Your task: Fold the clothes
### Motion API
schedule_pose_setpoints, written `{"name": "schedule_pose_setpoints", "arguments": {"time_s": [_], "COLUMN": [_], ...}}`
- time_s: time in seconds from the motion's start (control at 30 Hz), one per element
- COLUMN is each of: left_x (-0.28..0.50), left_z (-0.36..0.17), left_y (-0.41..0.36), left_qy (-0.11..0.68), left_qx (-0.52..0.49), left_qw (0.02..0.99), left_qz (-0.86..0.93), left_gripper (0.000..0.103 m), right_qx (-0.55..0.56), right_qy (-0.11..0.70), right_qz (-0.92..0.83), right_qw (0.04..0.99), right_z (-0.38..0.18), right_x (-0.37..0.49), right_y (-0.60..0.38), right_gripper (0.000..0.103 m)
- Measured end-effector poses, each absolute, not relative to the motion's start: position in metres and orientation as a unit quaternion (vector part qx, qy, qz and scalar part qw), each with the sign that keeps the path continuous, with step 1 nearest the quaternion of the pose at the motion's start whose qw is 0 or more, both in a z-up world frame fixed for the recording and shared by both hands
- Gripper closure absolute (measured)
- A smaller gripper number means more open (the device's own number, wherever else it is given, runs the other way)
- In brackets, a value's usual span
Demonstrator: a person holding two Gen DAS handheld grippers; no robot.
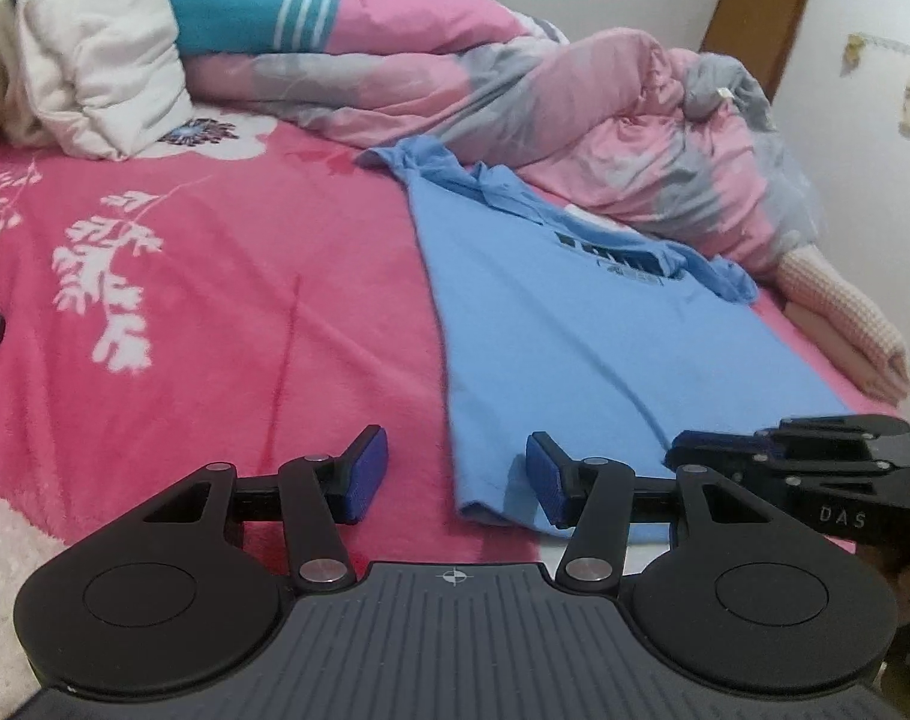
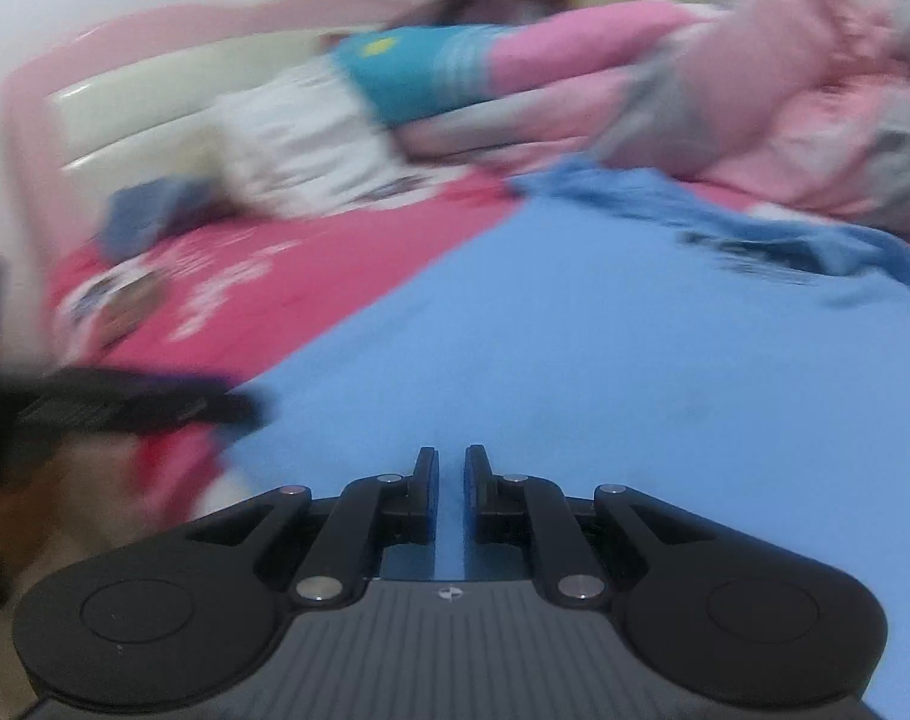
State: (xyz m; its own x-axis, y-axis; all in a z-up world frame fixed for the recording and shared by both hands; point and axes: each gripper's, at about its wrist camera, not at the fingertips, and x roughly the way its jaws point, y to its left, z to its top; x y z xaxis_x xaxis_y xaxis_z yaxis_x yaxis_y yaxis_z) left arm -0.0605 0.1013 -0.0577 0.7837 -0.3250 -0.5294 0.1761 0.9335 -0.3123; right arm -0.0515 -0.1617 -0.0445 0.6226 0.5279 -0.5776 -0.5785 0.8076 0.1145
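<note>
- Left gripper [image 1: 457,474]: fingers spread, nothing pinched, straddling the near left corner of the blue T-shirt [image 1: 604,348].
- Right gripper [image 2: 452,483]: fingers nearly pressed together above the T-shirt's near hem, holding nothing.
- The T-shirt lies flat on the pink bed [image 1: 215,312].
- Beyond the T-shirt, a rumpled pink-and-grey quilt [image 1: 604,138].

1. The left wrist view sits low at the bed's near edge, looking across the pink blanket [image 1: 215,300] toward the far wall, its left gripper [image 1: 456,474] over the hem corner of the blue T-shirt [image 1: 574,348].
2. The right wrist view is closer, just above the shirt, facing the headboard [image 2: 125,114]; it is blurred.
3. Both share the shirt, the rumpled quilt [image 1: 574,108] and each other's gripper.
</note>
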Motion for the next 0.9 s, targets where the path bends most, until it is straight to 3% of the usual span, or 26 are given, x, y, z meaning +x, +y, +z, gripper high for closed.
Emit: {"name": "schedule_pose_setpoints", "arguments": {"time_s": [0.27, 0.53, 0.73, 0.9], "left_x": [-0.063, -0.058, -0.064, -0.066], "left_z": [-0.056, -0.057, -0.050, -0.040], "left_y": [0.110, 0.127, 0.135, 0.142], "left_qy": [0.291, 0.288, 0.273, 0.257], "left_qx": [-0.123, -0.159, -0.174, -0.180], "left_qw": [0.943, 0.940, 0.943, 0.947], "left_qz": [-0.101, -0.093, -0.080, -0.062], "left_gripper": [0.051, 0.051, 0.051, 0.051], "right_qx": [0.054, -0.100, -0.010, -0.043], "right_qy": [0.335, 0.270, 0.301, 0.274], "right_qz": [0.253, 0.373, 0.304, 0.381], "right_qw": [0.906, 0.882, 0.904, 0.882], "right_z": [-0.050, -0.051, -0.045, -0.054], "right_x": [0.033, -0.053, -0.006, -0.051], "right_y": [-0.157, -0.086, -0.113, -0.076], "right_gripper": [0.092, 0.093, 0.092, 0.092]}}
